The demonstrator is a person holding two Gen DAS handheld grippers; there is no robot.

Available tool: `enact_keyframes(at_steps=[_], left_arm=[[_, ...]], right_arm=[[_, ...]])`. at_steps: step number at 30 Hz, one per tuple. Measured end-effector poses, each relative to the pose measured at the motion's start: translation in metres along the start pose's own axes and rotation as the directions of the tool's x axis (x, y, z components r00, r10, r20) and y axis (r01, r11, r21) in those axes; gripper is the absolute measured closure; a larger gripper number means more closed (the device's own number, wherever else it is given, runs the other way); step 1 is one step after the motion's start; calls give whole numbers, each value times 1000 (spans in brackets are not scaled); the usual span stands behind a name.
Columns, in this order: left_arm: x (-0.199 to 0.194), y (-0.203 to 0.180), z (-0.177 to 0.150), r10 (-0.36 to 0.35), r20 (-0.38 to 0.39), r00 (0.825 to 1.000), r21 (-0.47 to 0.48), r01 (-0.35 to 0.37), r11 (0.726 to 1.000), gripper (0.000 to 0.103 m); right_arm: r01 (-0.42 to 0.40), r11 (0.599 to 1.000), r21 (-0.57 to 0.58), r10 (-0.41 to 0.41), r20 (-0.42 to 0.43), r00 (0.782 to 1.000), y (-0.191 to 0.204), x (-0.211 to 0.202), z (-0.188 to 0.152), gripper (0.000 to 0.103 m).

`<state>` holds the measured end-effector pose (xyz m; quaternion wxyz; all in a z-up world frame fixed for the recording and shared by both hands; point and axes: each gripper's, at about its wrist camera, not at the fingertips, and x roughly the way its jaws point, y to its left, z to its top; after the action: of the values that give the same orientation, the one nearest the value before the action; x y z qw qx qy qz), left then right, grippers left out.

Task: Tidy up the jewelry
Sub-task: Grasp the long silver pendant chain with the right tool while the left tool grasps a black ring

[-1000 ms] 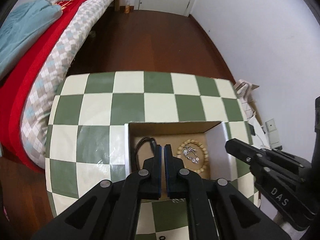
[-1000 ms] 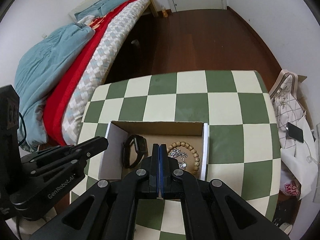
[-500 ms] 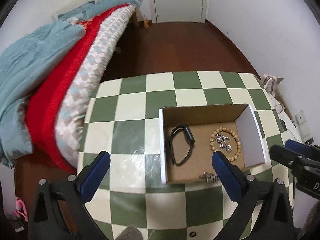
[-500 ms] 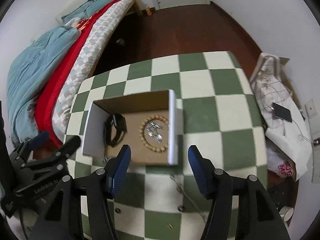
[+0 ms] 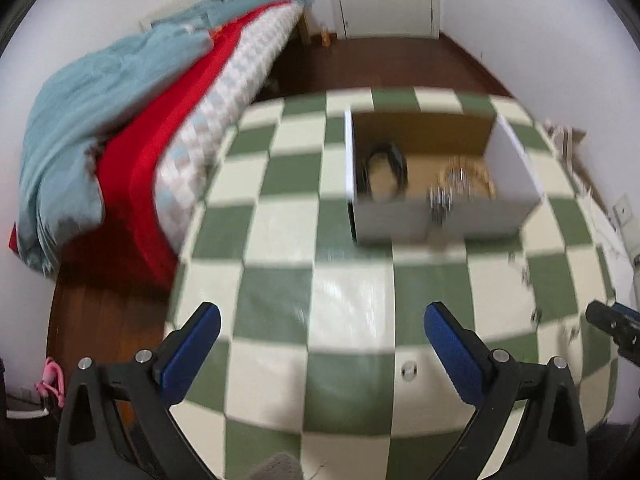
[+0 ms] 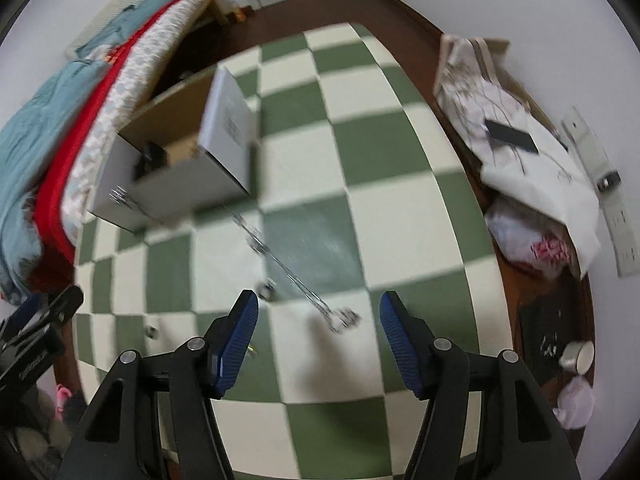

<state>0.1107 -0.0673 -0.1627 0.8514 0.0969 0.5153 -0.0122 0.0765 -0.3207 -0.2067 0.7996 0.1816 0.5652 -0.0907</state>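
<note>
The right gripper (image 6: 318,318) hangs over the silver chain (image 6: 288,272) on the desk (image 6: 400,216), jaws spread to straddle it. The left gripper (image 5: 322,330) waits, jaws spread and empty. The cardboard box (image 5: 516,168) near the desk's far edge holds a beaded bracelet (image 5: 466,178) and black band (image 5: 386,168).

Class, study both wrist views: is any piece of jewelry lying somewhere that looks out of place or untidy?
Yes. A silver chain lies stretched across the checkered table outside the cardboard box. Another silvery piece hangs over the box's front wall, half in, half out. Small bits sit loose on the table.
</note>
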Motion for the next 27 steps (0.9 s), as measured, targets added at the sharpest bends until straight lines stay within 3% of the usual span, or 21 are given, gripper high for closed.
enact_keyframes(at_steps=[6, 7, 9, 12, 15, 19, 23, 27], left_arm=[[25, -13, -30, 4, -61, 998, 23, -2, 1000, 0], [27, -14, -32, 5, -67, 998, 25, -3, 1000, 0], [33, -15, -37, 3, -82, 997, 24, -1, 1000, 0], [38, -16, -41, -21, -94, 995, 15, 23, 1000, 0], [40, -15, -42, -61, -95, 994, -5, 60, 998, 1], [41, -9, -45, -100, -105, 989, -46, 96, 994, 14], [45, -8, -49, -105, -115, 988, -53, 100, 994, 14], [47, -24, -49, -113, -118, 987, -1, 114, 994, 14]], right_arm=[[57, 998, -16, -57, 3, 998, -6, 23, -19, 38], [72, 997, -26, -72, 0, 997, -5, 28, -21, 42], [113, 992, -63, -112, 23, 993, 0, 32, -24, 54], [168, 981, -100, -164, 49, 985, 7, 34, -26, 90], [165, 982, -96, -161, 52, 986, 8, 33, -25, 91], [155, 987, -53, -150, 78, 986, -1, 24, -25, 91], [132, 991, -20, -130, 89, 987, -6, 15, -21, 91], [123, 992, -14, -122, 81, 989, -7, 16, -22, 91]])
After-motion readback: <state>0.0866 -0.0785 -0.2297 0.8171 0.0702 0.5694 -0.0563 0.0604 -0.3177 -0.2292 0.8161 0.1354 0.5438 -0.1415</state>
